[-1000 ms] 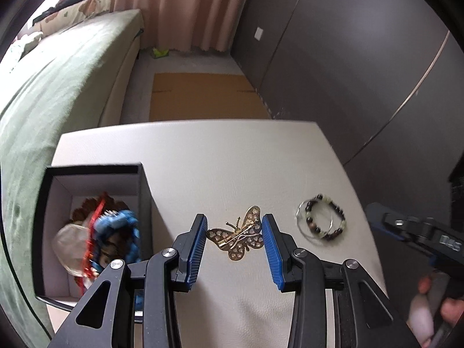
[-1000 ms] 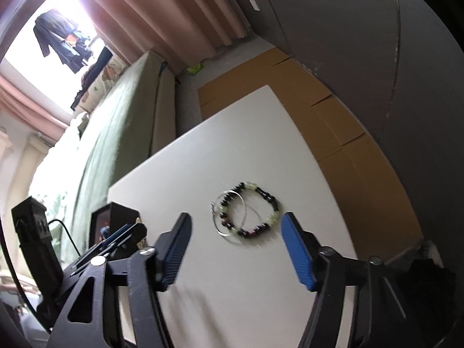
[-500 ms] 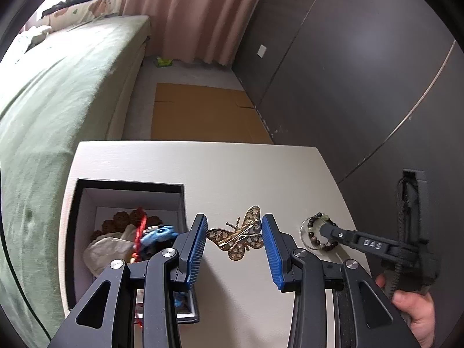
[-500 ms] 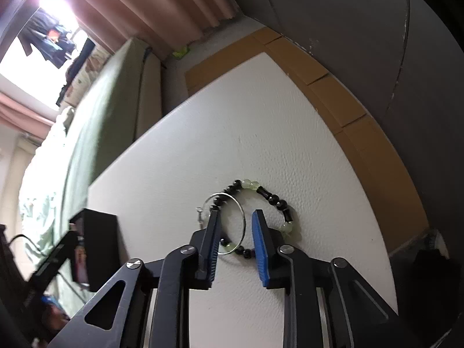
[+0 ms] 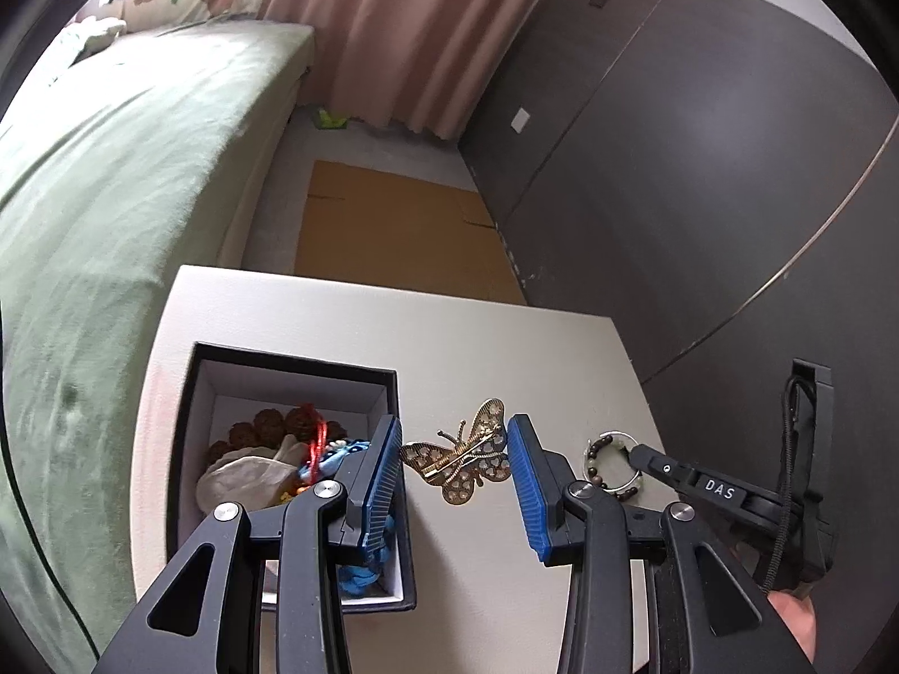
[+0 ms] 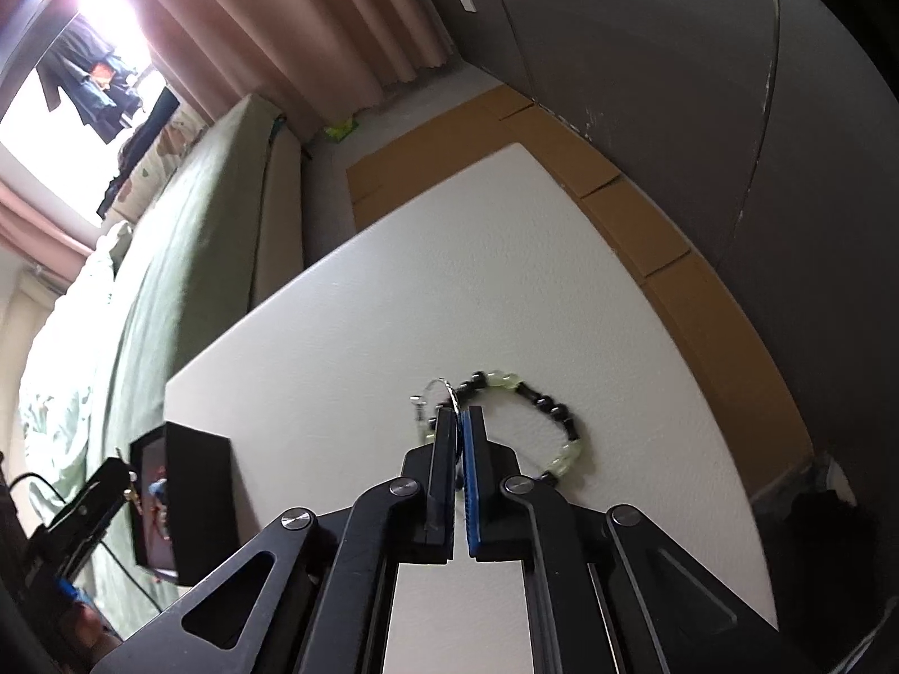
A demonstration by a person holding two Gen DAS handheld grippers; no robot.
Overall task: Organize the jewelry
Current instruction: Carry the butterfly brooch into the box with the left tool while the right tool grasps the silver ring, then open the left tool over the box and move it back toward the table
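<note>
My left gripper (image 5: 454, 435) is shut on a gold butterfly brooch (image 5: 458, 460) and holds it above the white table (image 5: 461, 348), just right of the black jewelry box (image 5: 292, 362) with white inside walls. The box holds brown beads, a white pouch, a red cord and blue beads. My right gripper (image 6: 461, 413) is shut on a thin silver hoop (image 6: 444, 387) that lies with a black and pale green bead bracelet (image 6: 553, 421) on the table. The right gripper (image 5: 640, 452) and bracelet (image 5: 598, 469) also show in the left wrist view.
The table's right edge runs close to the bracelet, with brown cardboard (image 6: 635, 213) on the floor and a dark wall (image 5: 702, 168) beyond. A green-covered bed (image 5: 112, 180) lies left of the table. The box also shows in the right wrist view (image 6: 185, 477).
My right gripper has closed from wide open onto the silver hoop. My left gripper has risen with the brooch and moved nearer the box.
</note>
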